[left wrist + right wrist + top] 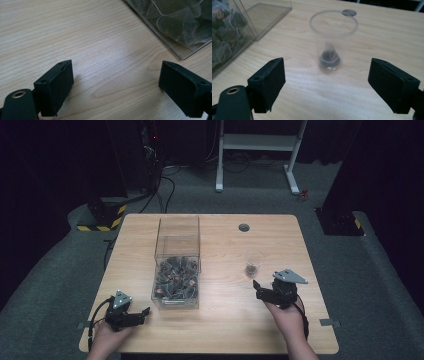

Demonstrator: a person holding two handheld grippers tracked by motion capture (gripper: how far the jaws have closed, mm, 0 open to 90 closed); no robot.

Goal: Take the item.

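Right gripper (256, 286) hovers low, jaws wide and empty, facing an upright clear cup (332, 41) holding a tea bag (329, 55). Left gripper (145, 312) rests on the counter (225, 320), jaws wide, beside a clear box (177, 265) of tea bags.

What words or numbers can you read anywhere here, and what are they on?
None can be read.
The small packets in the clear plastic box have round printed tags, too blurred to read.
The clear plastic cup, the light wooden table and the black and yellow striped block on the floor carry no writing.
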